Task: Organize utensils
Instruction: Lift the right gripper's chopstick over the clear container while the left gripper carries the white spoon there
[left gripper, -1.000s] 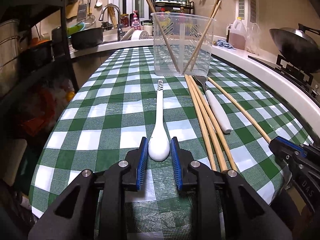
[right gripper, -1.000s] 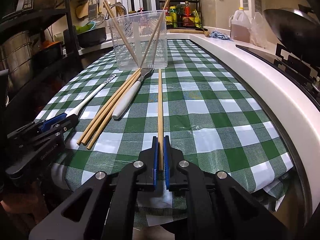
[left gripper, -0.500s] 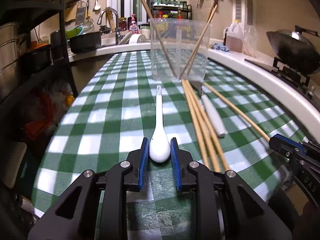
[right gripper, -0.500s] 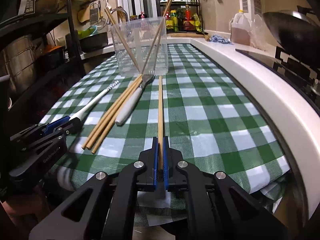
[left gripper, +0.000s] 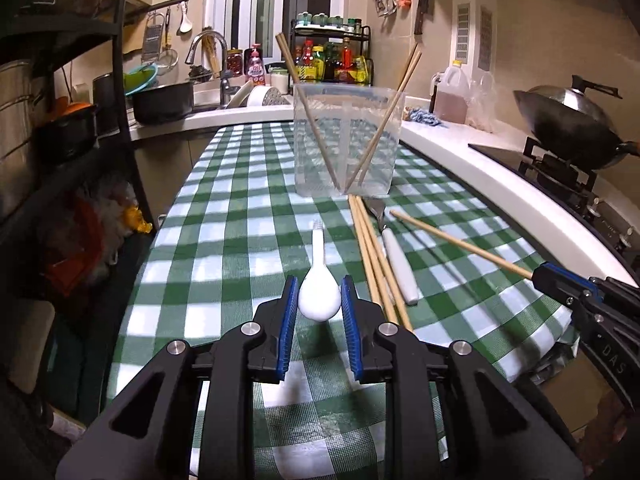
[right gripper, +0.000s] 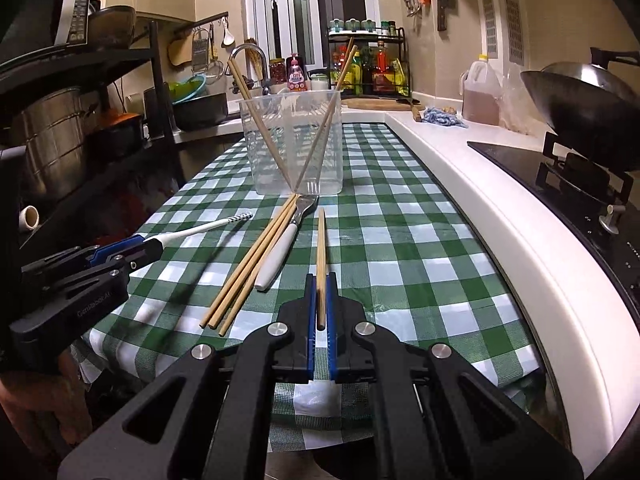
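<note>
The left tool (left gripper: 319,295) grips the white spoon (left gripper: 319,292) by its bowl above the checked tabletop (left gripper: 240,216); the right tool (right gripper: 319,286), lettered "DAS", pinches one chopstick (right gripper: 321,248); the left tool's side reads "GenRobot.AI"; three chopsticks (right gripper: 248,272) lie near the clear cup (right gripper: 294,144).

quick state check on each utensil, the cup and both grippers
left gripper: shut on the spoon's bowl
white ceramic spoon: gripped, handle pointing to the cup
right gripper: shut on one chopstick
held wooden chopstick: clamped at its near end
clear plastic cup: upright, chopsticks leaning inside
three loose wooden chopsticks: lying bundled on the checked cloth
white-handled fork: lying beside them
</note>
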Tool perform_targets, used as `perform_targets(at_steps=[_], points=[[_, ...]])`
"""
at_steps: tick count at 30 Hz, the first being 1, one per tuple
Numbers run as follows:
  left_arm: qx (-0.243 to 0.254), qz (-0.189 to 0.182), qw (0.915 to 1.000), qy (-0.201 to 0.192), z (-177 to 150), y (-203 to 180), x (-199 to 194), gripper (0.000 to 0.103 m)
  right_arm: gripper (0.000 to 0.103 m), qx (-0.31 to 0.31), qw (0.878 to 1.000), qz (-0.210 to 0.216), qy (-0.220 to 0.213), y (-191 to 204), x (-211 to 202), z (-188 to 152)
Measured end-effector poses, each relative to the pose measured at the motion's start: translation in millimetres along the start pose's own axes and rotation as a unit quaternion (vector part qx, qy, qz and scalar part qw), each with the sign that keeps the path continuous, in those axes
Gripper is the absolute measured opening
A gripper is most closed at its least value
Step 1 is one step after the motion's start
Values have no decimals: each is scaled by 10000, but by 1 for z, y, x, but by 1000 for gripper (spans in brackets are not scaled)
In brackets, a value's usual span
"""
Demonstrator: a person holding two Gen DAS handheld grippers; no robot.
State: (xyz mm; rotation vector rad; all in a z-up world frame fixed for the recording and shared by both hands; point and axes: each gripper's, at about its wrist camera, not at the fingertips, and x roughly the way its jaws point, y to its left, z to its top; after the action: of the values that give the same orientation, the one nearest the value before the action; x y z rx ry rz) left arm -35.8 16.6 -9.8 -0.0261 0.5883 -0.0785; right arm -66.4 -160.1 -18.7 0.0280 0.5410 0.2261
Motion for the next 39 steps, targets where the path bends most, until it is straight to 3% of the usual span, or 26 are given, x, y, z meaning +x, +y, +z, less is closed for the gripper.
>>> perform_targets(at_steps=[11,16,24,30,39], points=[[246,-204,9984,-471,67,10,-10,22,5,61,9999,57,-124,-8,-13,30],[340,-286,9970,-628,97,13,2,22,5,3,9998,107,-143,-14,-19,61],[317,-520,9968,-513,133,19,25,22,5,-221,9997,135,48,-22,-14,137],[255,-647,9967,-415,141,25,38,22,5,-636,9966,210,474,-17,10,178],[106,-742,9961,-470,137,33,42,22,6,-1019,9927,188,617,-3,35,197]])
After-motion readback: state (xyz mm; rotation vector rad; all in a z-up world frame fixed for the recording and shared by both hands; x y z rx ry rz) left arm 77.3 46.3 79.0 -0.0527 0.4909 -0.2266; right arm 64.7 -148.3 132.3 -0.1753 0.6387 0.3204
